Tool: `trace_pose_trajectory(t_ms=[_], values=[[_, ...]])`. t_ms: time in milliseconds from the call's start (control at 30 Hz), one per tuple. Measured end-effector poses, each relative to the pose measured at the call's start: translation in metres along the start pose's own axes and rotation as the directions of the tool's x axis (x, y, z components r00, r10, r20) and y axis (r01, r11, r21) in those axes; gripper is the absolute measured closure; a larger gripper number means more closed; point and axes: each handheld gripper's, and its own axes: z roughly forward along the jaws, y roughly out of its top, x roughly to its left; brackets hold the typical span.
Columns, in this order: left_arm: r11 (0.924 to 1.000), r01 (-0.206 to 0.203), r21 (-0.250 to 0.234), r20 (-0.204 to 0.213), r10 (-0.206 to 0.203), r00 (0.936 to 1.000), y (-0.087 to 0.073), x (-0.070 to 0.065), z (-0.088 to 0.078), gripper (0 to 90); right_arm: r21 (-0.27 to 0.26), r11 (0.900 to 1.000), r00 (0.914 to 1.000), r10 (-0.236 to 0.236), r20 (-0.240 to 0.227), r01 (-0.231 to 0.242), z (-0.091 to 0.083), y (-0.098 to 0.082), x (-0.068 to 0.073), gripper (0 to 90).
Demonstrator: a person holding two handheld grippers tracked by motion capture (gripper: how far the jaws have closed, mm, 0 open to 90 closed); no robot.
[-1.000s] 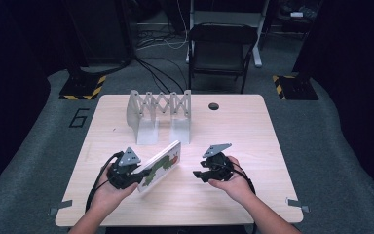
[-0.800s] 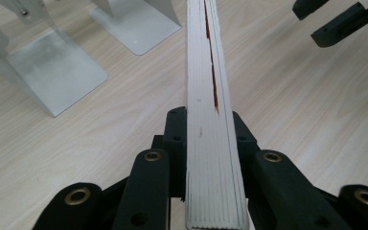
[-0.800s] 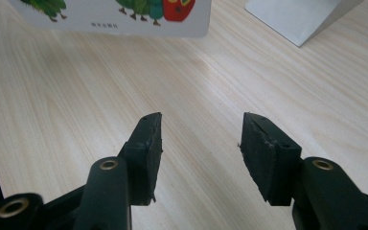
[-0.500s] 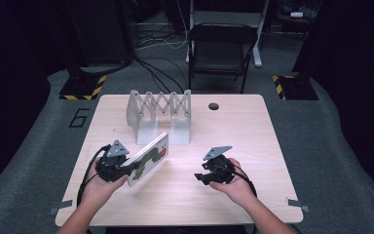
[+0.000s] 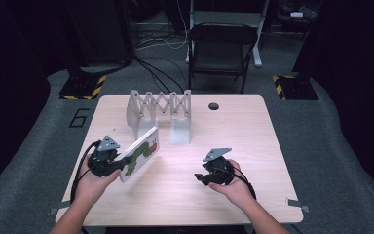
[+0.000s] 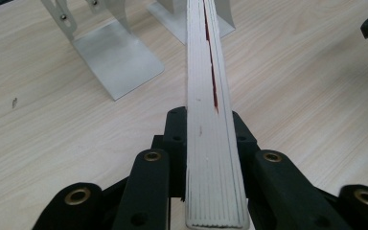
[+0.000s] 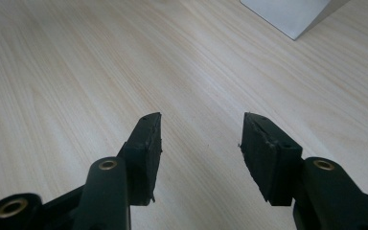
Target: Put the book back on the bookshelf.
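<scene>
left gripper (image 5: 119, 165) – clamped on board book (image 5: 140, 154), rack (image 5: 159, 111) just ahead | right gripper (image 7: 201, 136) – jaws apart, nothing between, over bare desk (image 7: 67, 72)

From the high view I get a bright counter (image 5: 233, 141) lit from overhead, while the floor and room around it fall off into near black. Shadows under the metal rack (image 5: 159, 113) are short and soft. That picture is slightly soft all over, with fine detail smeared. In the left gripper view the book (image 6: 210, 96) edge is sharp close up and a little washed out farther away. In the right gripper view the wood grain is crisp, evenly lit, with mild glare toward the top.
</scene>
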Motion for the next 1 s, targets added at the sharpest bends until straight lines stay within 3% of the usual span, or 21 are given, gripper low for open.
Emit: trace_pose_trajectory(t_ms=[567,1000], values=[[0.9991,0.041,0.008,-0.042,-0.041,0.9983,0.002,0.014,0.0,75.6,0.001,1.0,0.9998,0.007,0.018,-0.007,0.0,-0.006,-0.004,49.0],[0.9962,0.087,0.003,-0.081,-0.086,0.993,0.007,0.026,0.008,75.6,-0.013,0.999,0.9994,0.03,0.019,-0.03,-0.002,-0.007,-0.005,49.1]])
